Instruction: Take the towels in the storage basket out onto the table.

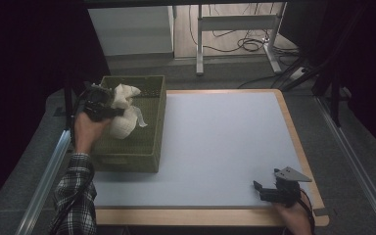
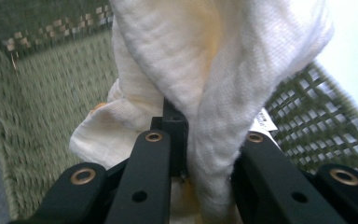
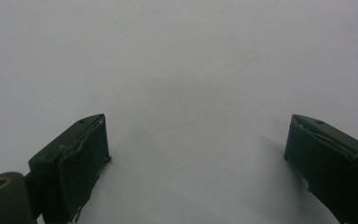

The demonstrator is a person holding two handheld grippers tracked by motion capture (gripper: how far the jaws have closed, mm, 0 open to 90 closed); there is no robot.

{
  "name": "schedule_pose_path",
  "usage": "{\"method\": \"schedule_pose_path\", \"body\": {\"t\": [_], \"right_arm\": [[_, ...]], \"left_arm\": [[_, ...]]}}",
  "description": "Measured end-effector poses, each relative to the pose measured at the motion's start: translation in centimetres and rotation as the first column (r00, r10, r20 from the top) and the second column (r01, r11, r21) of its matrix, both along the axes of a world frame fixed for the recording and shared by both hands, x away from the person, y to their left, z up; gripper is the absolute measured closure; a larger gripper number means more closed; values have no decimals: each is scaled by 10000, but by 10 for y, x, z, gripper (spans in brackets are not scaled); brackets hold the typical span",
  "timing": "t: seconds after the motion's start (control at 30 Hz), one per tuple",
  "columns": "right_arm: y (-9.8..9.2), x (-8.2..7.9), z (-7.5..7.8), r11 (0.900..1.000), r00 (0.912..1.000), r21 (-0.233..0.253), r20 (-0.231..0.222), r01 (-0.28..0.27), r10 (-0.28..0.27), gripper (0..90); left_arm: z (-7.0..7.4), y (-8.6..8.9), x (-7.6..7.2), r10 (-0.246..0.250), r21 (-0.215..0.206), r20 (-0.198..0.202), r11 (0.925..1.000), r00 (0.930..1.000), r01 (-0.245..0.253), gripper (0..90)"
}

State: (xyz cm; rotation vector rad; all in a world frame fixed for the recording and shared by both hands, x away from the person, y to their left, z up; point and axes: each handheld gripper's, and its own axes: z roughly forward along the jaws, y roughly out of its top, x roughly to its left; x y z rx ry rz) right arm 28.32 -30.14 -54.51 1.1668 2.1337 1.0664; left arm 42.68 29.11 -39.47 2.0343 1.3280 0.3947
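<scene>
Left gripper (image 1: pixel 108 108) is pinching the white cloth (image 1: pixel 123 115) over the green basket (image 1: pixel 152 147); lowering it well inside before releasing seems wisest

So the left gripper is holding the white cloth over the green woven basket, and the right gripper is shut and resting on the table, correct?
Not quite: the right gripper is open, its jaws wide apart in the right gripper view. The left gripper does hold the white cloth over the green woven basket, and the right one rests on the table.

Dim room w/ grey floor (image 1: pixel 254 73) — cables (image 1: pixel 247 44) by metal desk legs (image 1: pixel 199 49), black curtains (image 1: pixel 24 58).
</scene>
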Motion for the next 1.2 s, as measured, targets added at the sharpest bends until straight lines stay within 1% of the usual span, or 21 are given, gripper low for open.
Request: {"method": "schedule_pose_path", "body": {"t": [0.07, 0.1, 0.13, 0.17, 0.2, 0.27, 0.3, 0.33, 0.4, 0.43, 0.53, 0.57, 0.63, 0.77, 0.87, 0.9, 0.97, 1.1, 1.13, 1.17, 1.2], "right_arm": [[0, 0, 0, 10000, 10000, -1, -4, 5, -5, 64], [0, 0, 0, 10000, 10000, -1, -4, 5, -5, 64], [0, 0, 0, 10000, 10000, -1, -23, -7, 7, 64], [0, 0, 0, 10000, 10000, -3, -18, -5, 5, 64], [0, 0, 0, 10000, 10000, -3, -18, -5, 5, 64], [0, 0, 0, 10000, 10000, 3, -10, 8, -8, 64], [0, 0, 0, 10000, 10000, 3, -12, 9, -9, 64], [0, 0, 0, 10000, 10000, 3, -12, 9, -9, 64], [0, 0, 0, 10000, 10000, -13, -15, 6, -6, 64], [0, 0, 0, 10000, 10000, 2, -23, -5, 5, 64], [0, 0, 0, 10000, 10000, 5, -26, -1, 1, 65], [0, 0, 0, 10000, 10000, 6, -27, -2, 2, 65], [0, 0, 0, 10000, 10000, 10, -30, -3, 3, 65], [0, 0, 0, 10000, 10000, -1, -25, 6, -6, 65], [0, 0, 0, 10000, 10000, 2, -23, 10, -10, 65], [0, 0, 0, 10000, 10000, 1, -24, 10, -10, 65], [0, 0, 0, 10000, 10000, 3, -24, 10, -10, 65], [0, 0, 0, 10000, 10000, 10, -24, -3, 3, 65], [0, 0, 0, 10000, 10000, 10, -24, -3, 3, 65], [0, 0, 0, 10000, 10000, 9, -26, -12, 12, 65], [0, 0, 0, 10000, 10000, 9, -26, -12, 12, 65]], "left_arm": [[6, -1, -2, -52, -55, 231, 10000, 9997, 53, 803], [6, -1, -2, -52, -55, 231, 10000, 9997, 53, 803], [12, -3, -4, -40, -82, 492, 10000, 9988, 44, 803], [15, -3, -5, -49, -143, 606, 9999, 9981, 58, 803], [15, -3, -5, -49, -143, 606, 9999, 9981, 58, 803], [21, -6, -7, -61, -227, 815, 9997, 9967, 80, 802], [27, -10, -9, -132, -268, 1014, 9995, 9948, 160, 802], [27, -10, -9, -132, -268, 1014, 9995, 9948, 160, 802], [32, -15, -10, -258, -308, 1161, 9991, 9929, 295, 801], [38, -21, -10, -429, -295, 1309, 9985, 9905, 471, 800], [43, -27, -10, -547, -239, 1480, 9980, 9875, 589, 800], [48, -32, -10, -634, -164, 1637, 9976, 9845, 670, 800], [50, -35, -10, -685, -149, 1670, 9973, 9836, 720, 801], [57, -47, -10, -929, -167, 1942, 9950, 9766, 980, 800], [59, -53, -10, -1051, -172, 1990, 9937, 9743, 1107, 800], [61, -59, -10, -1180, -224, 2023, 9919, 9722, 1250, 800], [62, -63, -9, -1232, -215, 2059, 9912, 9708, 1304, 800], [69, -81, -8, -1534, -241, 2227, 9864, 9627, 1627, 799], [69, -81, -8, -1534, -241, 2227, 9864, 9627, 1627, 798], [71, -90, -7, -1688, -247, 2273, 9835, 9591, 1790, 798], [71, -90, -7, -1688, -247, 2273, 9835, 9591, 1790, 798]]}}
